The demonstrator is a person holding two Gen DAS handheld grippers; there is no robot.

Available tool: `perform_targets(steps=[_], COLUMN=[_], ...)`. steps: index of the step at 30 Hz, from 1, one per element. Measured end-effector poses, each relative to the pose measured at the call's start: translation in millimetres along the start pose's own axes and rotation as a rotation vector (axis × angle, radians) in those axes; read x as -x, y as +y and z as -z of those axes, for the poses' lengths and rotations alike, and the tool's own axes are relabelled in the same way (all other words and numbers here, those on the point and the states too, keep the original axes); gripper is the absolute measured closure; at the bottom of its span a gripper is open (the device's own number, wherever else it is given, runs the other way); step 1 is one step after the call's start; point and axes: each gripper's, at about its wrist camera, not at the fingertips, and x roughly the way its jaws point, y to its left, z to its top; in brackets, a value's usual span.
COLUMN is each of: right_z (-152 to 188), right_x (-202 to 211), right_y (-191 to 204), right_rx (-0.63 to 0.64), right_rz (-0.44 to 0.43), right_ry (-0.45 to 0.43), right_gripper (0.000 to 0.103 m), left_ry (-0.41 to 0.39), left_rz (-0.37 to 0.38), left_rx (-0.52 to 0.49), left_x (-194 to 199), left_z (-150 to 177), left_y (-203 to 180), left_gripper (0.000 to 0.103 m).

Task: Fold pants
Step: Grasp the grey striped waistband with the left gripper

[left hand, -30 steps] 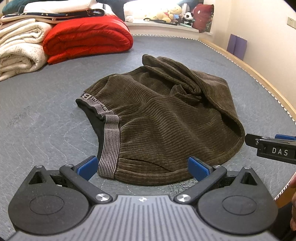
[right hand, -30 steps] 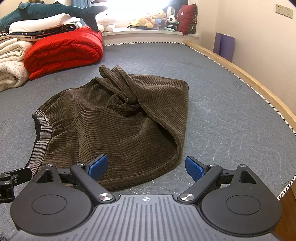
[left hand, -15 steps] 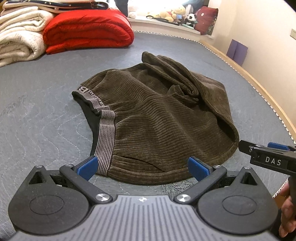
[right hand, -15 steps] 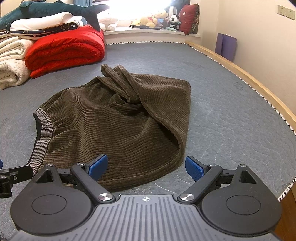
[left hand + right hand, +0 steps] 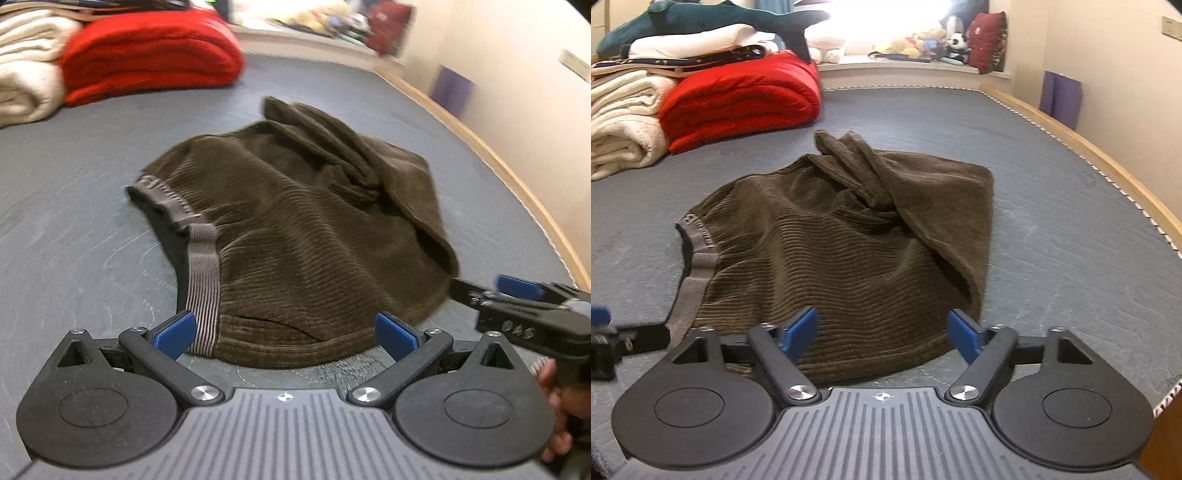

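Note:
Brown corduroy pants (image 5: 295, 236) lie crumpled on the grey mattress (image 5: 74, 240), with the grey striped waistband (image 5: 203, 280) to the left and the legs bunched at the far side. My left gripper (image 5: 286, 332) is open just above the near hem, with one pad beside the waistband. In the right wrist view the pants (image 5: 849, 240) fill the middle. My right gripper (image 5: 882, 332) hovers over the hem's right part. Its jaws are closing with the hem between them, and the pads do not press the cloth. Each gripper shows at the edge of the other's view.
A folded red quilt (image 5: 738, 99) and cream blankets (image 5: 624, 122) are stacked at the far left, under a plush shark (image 5: 701, 18). Soft toys (image 5: 923, 44) line the window sill. The wooden bed edge (image 5: 1108, 166) runs along the right. A hand (image 5: 554, 406) holds the right gripper.
The left gripper has moved in and tipped down, so the hem now lies between its pads. The right gripper's pads have come closer together. The pants have not moved.

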Motion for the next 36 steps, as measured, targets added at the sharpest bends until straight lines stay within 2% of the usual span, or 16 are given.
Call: perform_targets(steps=[2,4,5,6,8,10,11,12,13,15,16,18,21,27,34,36], right_z=[0.3,0.2,-0.2,-0.7,-1.0,0.2,1.2,2.6,3.8,7.8,9.5,13.8,21.0,34.3,53.9,61.7], right_x=[0.1,0.6,0.3,-0.1,-1.0,-2.3,-3.9,-5.3,-7.0,-10.3,-12.3,-18.8,-28.3,-49.0,-75.4,-86.9], right_y=[5.6,11.7,15.9,21.1,31.1,42.8,50.6,57.8,65.1,82.4,89.5,104.9,124.1,148.2,167.0,171.2], right_rx=[0.019,0.050,0.072,0.097,0.145,0.193,0.224,0.252,0.282,0.342,0.364,0.426,0.516,0.652,0.792,0.832], right_rz=[-0.024,-0.060,-0.082,-0.106,-0.153,-0.194,-0.214,-0.233,-0.249,-0.276,-0.287,-0.306,-0.309,-0.282,-0.235,-0.206], right_ry=[0.000,-0.004,-0.009,-0.015,-0.018,-0.011,-0.004,0.004,0.011,0.028,0.037,0.066,0.106,0.169,0.222,0.240], right_gripper=[0.033,0.043,0.049,0.053,0.066,0.066,0.066,0.066,0.066,0.066,0.065,0.063,0.053,0.044,0.044,0.046], left_ry=[-0.007,-0.012,-0.001,0.007,0.013,0.007,0.039,0.123,0.166,0.214,0.224,0.234,0.241,0.283,0.180,0.174], left_rz=[0.034,0.042,0.035,0.039,0.079,0.085,0.073,0.057,0.088,0.170,0.182,0.181,0.193,0.142,0.106,0.101], left_rx=[-0.025,-0.073,-0.091,-0.091,-0.066,-0.015,0.036,0.136,0.231,0.353,0.379,0.392,0.430,0.426,0.275,0.217], left_x=[5.7,6.3,2.4,-3.3,-18.8,-41.2,-56.1,-75.3,-86.8,-104.0,-110.0,-119.6,-132.3,-166.8,-177.9,-177.4], left_z=[-14.0,-32.1,-41.7,-49.6,-59.6,-59.4,-56.6,-54.9,-53.2,-50.4,-50.3,-52.6,-54.9,-46.7,-47.1,-46.5], left_y=[14.7,29.6,38.7,49.7,73.4,98.7,111.3,125.7,137.7,150.8,153.2,153.9,158.1,163.8,138.7,131.1], left_gripper=[0.003,0.038,0.071,0.090,0.103,0.103,0.103,0.102,0.102,0.085,0.077,0.051,0.032,0.031,0.031,0.044])
